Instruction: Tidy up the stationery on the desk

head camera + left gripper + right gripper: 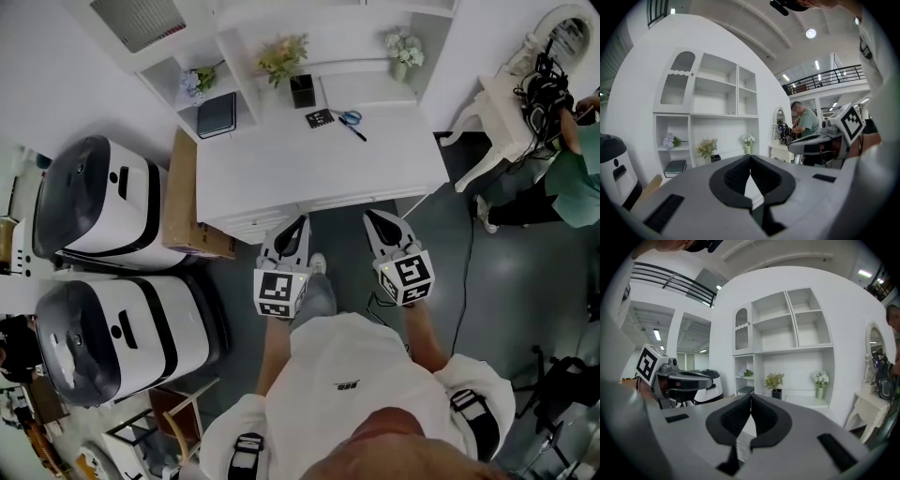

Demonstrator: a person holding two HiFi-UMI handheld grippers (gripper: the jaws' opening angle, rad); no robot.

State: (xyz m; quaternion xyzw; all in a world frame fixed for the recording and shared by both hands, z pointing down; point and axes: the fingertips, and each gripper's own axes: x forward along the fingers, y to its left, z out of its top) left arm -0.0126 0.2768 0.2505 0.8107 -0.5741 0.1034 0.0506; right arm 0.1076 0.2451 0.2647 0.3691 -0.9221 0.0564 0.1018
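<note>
The white desk (281, 169) stands ahead of me in the head view. On its far part lie blue-handled scissors (351, 117), a dark pen (356, 130) and a small black card (319, 118), beside a black pen holder (302, 91). A dark notebook (217, 114) leans in the left shelf niche, also seen as the notebook (675, 167). My left gripper (301, 221) and right gripper (369, 217) hover side by side short of the desk's near edge. Both are shut with nothing between the jaws, as the left gripper (750, 157) and right gripper (751, 397) views show.
Two white-and-black machines (98, 202) (112, 333) and a cardboard box (184, 197) stand left of the desk. A white side table (502, 103) and a seated person (567, 173) are at the right. Flower pots (283, 58) (403, 49) sit on the shelf unit.
</note>
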